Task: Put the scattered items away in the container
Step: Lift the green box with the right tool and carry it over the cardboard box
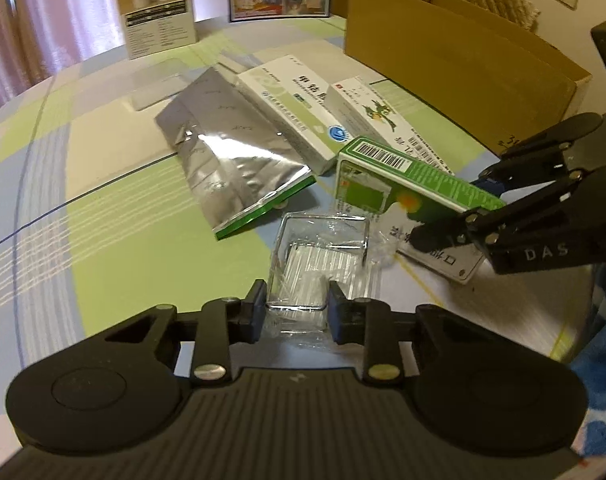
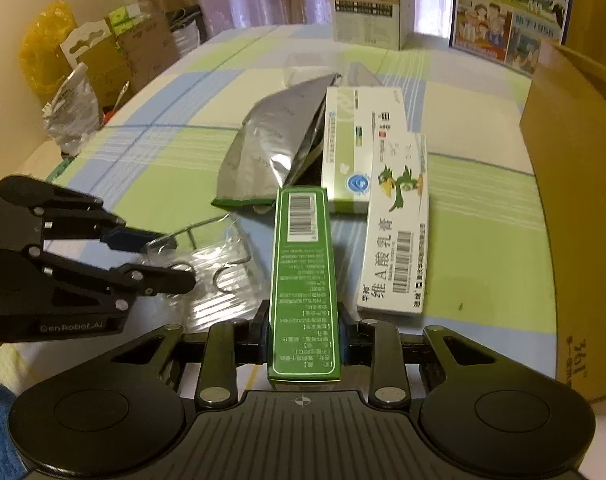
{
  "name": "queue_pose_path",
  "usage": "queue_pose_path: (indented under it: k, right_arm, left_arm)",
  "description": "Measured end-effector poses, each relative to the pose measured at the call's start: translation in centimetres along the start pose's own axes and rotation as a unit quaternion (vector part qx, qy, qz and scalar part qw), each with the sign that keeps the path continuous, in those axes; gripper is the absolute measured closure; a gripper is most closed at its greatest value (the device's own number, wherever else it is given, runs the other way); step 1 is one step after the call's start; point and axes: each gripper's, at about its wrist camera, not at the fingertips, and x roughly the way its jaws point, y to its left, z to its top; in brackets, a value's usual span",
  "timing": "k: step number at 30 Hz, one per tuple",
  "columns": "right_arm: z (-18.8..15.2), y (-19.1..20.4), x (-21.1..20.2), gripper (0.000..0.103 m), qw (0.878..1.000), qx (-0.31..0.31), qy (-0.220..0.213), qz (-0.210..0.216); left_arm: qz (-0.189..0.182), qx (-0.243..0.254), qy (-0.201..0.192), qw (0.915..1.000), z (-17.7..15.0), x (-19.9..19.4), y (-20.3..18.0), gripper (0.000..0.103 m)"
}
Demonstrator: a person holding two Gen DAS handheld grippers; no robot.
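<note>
Right tool pinching green box, foil pouch and white cartons just beyond.

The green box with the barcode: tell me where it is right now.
The green box is clamped between the right gripper pads, beside the white ointment box and the clear plastic packet, in front of the silver foil pouch.

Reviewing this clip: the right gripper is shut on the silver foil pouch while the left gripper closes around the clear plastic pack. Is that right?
Not quite. The right gripper is shut on the green box, not the silver foil pouch, which lies untouched on the table, as the right wrist view shows. The rest holds: the left gripper has the clear plastic pack between its fingers.
</note>
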Motion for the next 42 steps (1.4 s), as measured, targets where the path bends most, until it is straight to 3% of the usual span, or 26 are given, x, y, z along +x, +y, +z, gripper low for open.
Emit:
queue_pose_path:
  k: [13,19,24,30,35,42]
  right_arm:
    - [0.4,-0.1,-4.1,0.076,0.997,0.035,-0.069,0.018]
    - [1.0,-1.2,-7.9,0.076,0.993,0.057,-0.106,0.014]
    - [2.4,-3.0,-12.8,0.076,0.986,0.063,-0.155,-0.007]
    - [3.5,-7.0,-18.4,0.076,0.977,0.063,-0.193,-0.07]
    - [2.6,-12.5,-21.2,0.076,0.969,0.088,-0.196,-0.119]
    - [0.5,-19.8,-21.7,0.076,0.963,0.134,-0.176,-0.151]
  left_arm:
    - [0.035,-0.047,-0.004,0.9982,-0.9,-4.5,-1.1,0.077]
    - [0.039,-0.061,-0.02,0.9972,0.4,-7.0,-2.2,0.077]
    - [0.034,-0.053,-0.043,0.9971,3.7,-8.7,-4.5,0.077]
    - [-0.001,-0.036,-0.085,0.9957,9.8,-9.2,-9.8,0.077]
    - [-0.035,-0.014,-0.11,0.9933,14.7,-7.8,-15.0,0.077]
    - [-0.068,-0.003,-0.106,0.992,19.4,-3.3,-20.5,0.077]
